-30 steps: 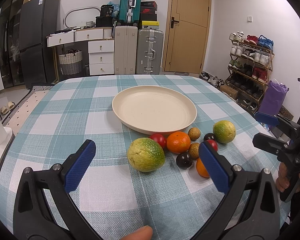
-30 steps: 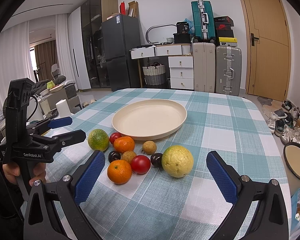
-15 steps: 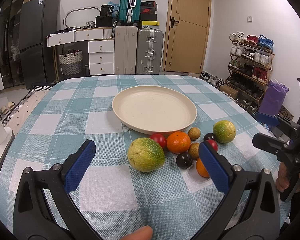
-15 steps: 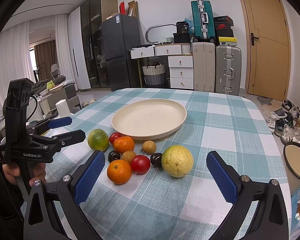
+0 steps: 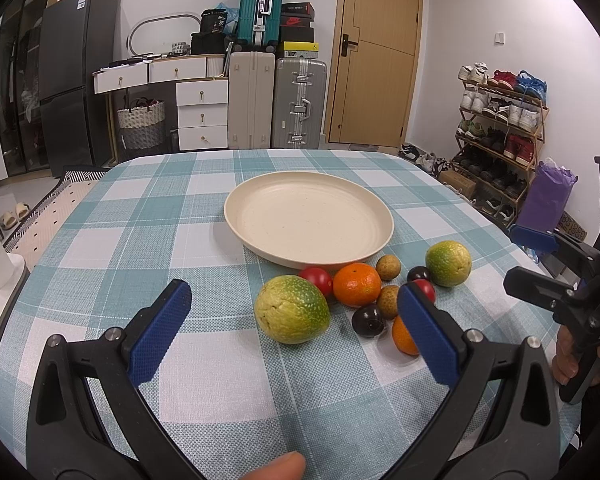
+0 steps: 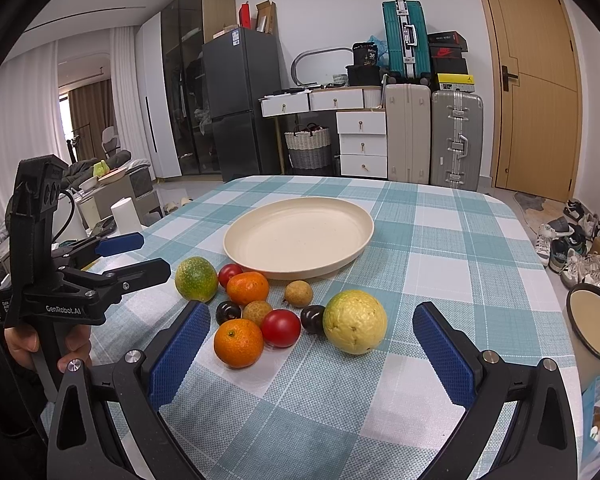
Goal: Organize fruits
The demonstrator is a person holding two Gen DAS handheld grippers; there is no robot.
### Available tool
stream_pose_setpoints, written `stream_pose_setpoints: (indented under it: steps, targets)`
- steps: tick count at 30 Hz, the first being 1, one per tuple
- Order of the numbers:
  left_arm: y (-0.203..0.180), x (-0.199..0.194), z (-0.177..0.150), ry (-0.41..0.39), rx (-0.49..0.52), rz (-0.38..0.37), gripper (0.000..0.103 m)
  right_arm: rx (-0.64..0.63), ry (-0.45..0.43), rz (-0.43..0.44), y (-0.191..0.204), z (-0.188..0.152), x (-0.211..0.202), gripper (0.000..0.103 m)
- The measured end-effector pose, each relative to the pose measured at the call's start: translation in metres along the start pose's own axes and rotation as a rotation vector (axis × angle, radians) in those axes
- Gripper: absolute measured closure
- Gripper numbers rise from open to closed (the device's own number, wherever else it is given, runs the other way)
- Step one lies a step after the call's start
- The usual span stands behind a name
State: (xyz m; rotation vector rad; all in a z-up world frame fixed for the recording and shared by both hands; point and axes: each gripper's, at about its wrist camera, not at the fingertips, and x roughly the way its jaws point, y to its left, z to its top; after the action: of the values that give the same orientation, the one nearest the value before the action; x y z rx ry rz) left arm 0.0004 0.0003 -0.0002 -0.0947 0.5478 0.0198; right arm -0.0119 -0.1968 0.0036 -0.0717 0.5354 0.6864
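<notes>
A cream plate (image 5: 308, 220) (image 6: 298, 236) sits empty mid-table. In front of it lies a cluster of fruit: a big yellow-green citrus (image 5: 292, 309) (image 6: 355, 321), a smaller green one (image 5: 448, 258) (image 6: 196, 279), two oranges (image 5: 357, 284) (image 6: 239, 343), red tomatoes (image 6: 281, 328), dark plums (image 5: 368, 321) and brown longans (image 5: 388, 267). My left gripper (image 5: 292, 316) is open, low over the cloth, with the big citrus between its blue pads. My right gripper (image 6: 312, 344) is open too, just short of the cluster. Each gripper shows in the other's view, open and held by a hand (image 5: 540, 264) (image 6: 128, 256).
The table wears a teal-and-white checked cloth (image 5: 148, 240). Beyond it stand suitcases (image 5: 298, 104), white drawers (image 5: 202, 114), a dark fridge (image 5: 76, 80) and a shoe rack (image 5: 500, 136). A round stool (image 6: 594, 322) sits right of the table, a paper roll (image 6: 126, 216) on the left.
</notes>
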Motion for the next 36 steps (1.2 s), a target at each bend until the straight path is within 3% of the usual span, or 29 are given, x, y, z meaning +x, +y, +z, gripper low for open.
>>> stream_pose_setpoints:
  steps: [25, 36]
  targets:
    - [0.000, 0.000, 0.000, 0.000, -0.002, 0.001, 0.000, 0.002, 0.008, -0.009, 0.001, -0.006, 0.005, 0.000]
    - [0.003, 0.001, 0.001, 0.005, -0.005, 0.007, 0.000, 0.055, 0.056, -0.025, -0.010, -0.001, 0.012, 0.000]
